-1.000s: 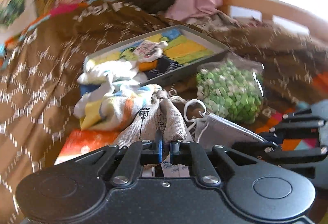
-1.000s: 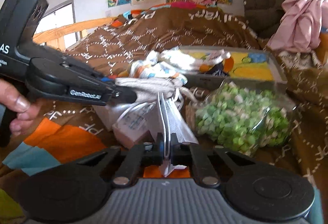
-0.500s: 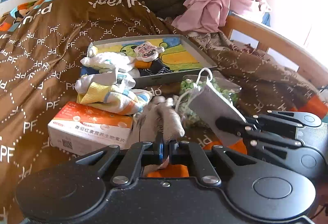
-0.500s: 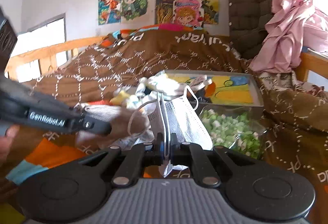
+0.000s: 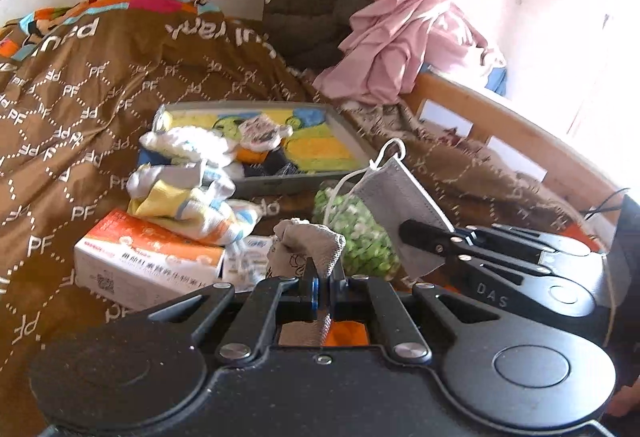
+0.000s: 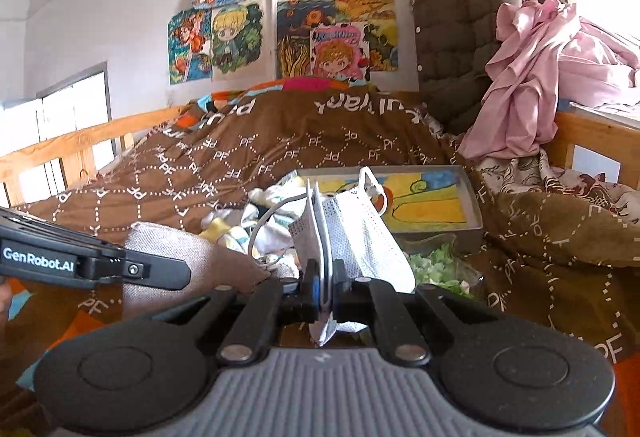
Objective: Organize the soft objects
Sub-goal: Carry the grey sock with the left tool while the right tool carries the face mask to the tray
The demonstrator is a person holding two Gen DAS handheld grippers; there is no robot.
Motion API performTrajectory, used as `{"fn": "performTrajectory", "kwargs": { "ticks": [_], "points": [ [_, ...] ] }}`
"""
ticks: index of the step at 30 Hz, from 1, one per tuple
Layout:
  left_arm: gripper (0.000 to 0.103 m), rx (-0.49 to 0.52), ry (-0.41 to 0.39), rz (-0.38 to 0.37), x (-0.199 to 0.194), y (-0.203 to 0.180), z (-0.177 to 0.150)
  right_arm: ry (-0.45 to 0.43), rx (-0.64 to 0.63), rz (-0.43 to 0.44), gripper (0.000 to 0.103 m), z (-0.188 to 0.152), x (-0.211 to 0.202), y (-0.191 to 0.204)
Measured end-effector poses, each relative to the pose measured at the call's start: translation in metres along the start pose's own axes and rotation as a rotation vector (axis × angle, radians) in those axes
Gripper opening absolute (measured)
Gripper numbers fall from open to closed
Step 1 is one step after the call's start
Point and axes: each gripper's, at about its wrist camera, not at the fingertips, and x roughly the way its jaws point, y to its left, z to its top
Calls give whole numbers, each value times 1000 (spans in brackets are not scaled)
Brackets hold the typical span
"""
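My left gripper (image 5: 323, 277) is shut on a grey-beige cloth pouch (image 5: 308, 249), held above the brown bedspread. From the right wrist view the same pouch (image 6: 172, 257) hangs from the left gripper (image 6: 182, 275) at the left edge. A white-grey face mask (image 6: 352, 233) stands upright in my right gripper (image 6: 323, 279), which is shut on it, ear loops dangling. The mask (image 5: 400, 193) and right gripper (image 5: 406, 233) also show to the right in the left wrist view. Ahead lies a grey tray (image 5: 348, 141) with a colourful liner and several socks in it.
Rolled socks (image 5: 188, 201) sit on an orange-white tissue box (image 5: 148, 261). A clear bag of green pieces (image 5: 360, 237) lies in front of the tray. A wooden bed rail (image 5: 500, 125), pink clothing (image 5: 400, 41) and a dark quilted jacket (image 6: 460, 49) border the bed.
Both grippers have risen and pulled back from the pile, lifting the pouch and the mask clear of the bed. The views have tilted up toward the wall posters.
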Motion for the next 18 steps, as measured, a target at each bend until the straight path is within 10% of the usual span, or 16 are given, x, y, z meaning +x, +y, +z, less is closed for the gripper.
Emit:
{"fn": "performTrajectory", "kwargs": {
  "ticks": [18],
  "points": [
    [4, 72, -172, -84, 19, 30, 88, -106, -2, -23, 6, 55, 17, -38]
  ]
}}
